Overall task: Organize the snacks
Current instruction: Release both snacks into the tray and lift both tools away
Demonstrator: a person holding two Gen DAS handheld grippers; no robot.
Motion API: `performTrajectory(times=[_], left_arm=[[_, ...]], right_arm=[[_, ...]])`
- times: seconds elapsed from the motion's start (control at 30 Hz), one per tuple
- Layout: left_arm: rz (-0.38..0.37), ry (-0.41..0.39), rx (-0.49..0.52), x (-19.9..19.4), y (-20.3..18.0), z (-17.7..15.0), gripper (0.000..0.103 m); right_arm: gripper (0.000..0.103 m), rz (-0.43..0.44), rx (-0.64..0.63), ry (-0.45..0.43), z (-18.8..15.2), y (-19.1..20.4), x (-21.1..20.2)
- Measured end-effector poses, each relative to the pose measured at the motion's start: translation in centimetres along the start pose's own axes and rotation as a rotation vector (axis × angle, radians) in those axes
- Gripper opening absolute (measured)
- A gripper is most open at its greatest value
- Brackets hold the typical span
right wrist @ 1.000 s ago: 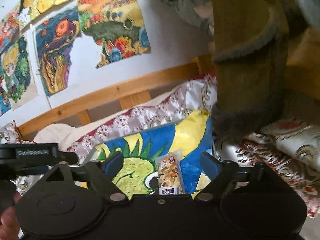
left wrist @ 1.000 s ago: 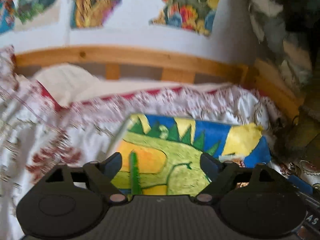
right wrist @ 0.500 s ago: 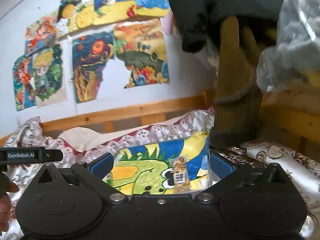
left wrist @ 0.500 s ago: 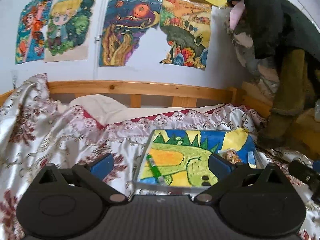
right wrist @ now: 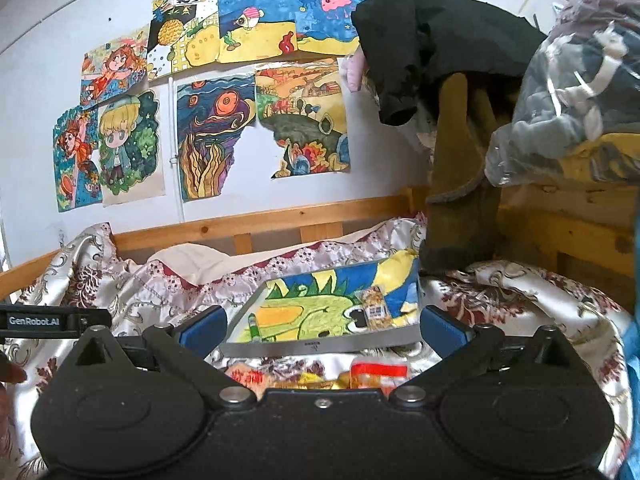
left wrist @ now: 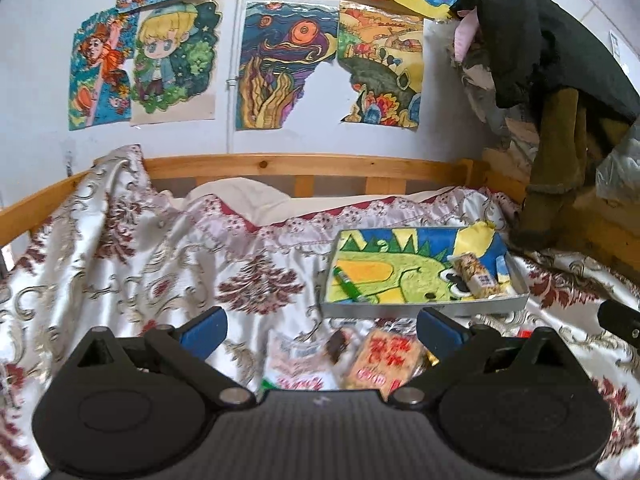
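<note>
Snacks sit in our grey tray (left wrist: 424, 307) on the bedspread (left wrist: 160, 264): a green stick pack (left wrist: 349, 285) left, a nut bar (left wrist: 474, 272) right; loose packets (left wrist: 380, 360) lie just before it. Our left hand-held gripper (left wrist: 322, 334) and right hand-held gripper (right wrist: 322, 326) have just spread wide, gripping nothing.

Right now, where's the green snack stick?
The green snack stick lies inside the tray at its left end in both wrist views, on the dinosaur drawing, well apart from the nut snack packet at the right end.
</note>
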State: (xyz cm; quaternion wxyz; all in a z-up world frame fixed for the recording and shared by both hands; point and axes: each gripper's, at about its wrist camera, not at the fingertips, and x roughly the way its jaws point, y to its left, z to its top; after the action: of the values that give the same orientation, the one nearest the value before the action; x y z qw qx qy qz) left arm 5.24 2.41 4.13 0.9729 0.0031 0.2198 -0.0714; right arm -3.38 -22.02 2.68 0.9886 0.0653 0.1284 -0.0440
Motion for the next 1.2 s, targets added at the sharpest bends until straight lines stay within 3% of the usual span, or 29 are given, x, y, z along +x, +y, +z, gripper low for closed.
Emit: performTrajectory(times=[0.47, 0.7, 1.0, 1.2], left_arm=[[0.039, 0.104, 0.059, -2.8, 0.9, -2.6, 0.103], [0.061, 0.171, 0.046, -1.9, 1.3, -2.8, 0.103], [0.040, 0.328, -0.015, 0.4, 2.3, -3.7, 0.103], [0.052, 0.369, -0.039, 1.2, 2.8, -3.8, 0.103]], right_arm=[[0.102, 0.001, -0.062, 0.110, -2.8, 2.1, -2.2], [0.102, 0.003, -0.082, 0.159, -3.3, 2.5, -1.3], [0.102, 0.028, -0.092, 0.237, -4.2, 3.2, 0.1], [0.102, 0.025, -0.094, 0.263, -4.3, 3.4, 0.6]])
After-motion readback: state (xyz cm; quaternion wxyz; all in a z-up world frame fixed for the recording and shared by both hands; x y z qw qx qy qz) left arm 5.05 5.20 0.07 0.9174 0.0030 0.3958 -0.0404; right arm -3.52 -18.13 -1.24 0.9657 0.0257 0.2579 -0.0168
